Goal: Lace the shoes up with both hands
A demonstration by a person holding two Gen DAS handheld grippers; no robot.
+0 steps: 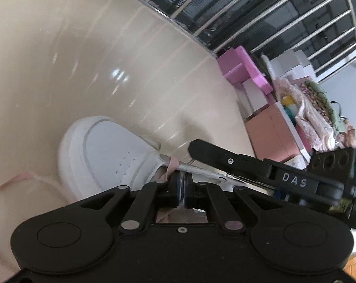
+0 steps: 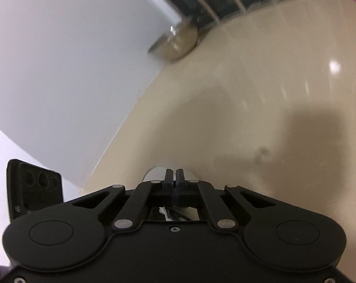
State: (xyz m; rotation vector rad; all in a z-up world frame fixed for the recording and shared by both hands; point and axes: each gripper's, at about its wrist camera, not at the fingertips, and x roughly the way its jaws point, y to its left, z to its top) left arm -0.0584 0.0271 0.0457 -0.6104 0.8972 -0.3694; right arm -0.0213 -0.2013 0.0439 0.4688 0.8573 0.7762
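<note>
Left black two-finger gripper (image 1: 183,185) pressed together on a pale pink flat shoelace (image 1: 170,168), pinched right at the eyelet edge of a white low-top leather sneaker (image 1: 102,155); probably clamped that close so the limp lace cannot sag away from its hole. Slack of the same pink lace trailing off in a loose curve across the glossy beige floor (image 1: 107,59) toward the left edge of the left wrist view. Sneaker resting on that floor with toe pointing away from the camera, well apart from the pink and salmon boxes (image 1: 260,108) stacked along the far right edge beside the metal railing (image 1: 272,18). Right black two-finger gripper (image 1: 196,147) reaching in from the right in the left wrist view, tip just beside the held lace above the sneaker's opening, seemingly positioned to take or guide the lace end. Seen from its own camera, fingers (image 2: 169,176) drawn together with hardly a gap; cannot tell whether anything lies between them, since the tips hide the shoe. How many eyelets carry lace stays hidden behind the gripper bodies, so progress cannot be judged.
</note>
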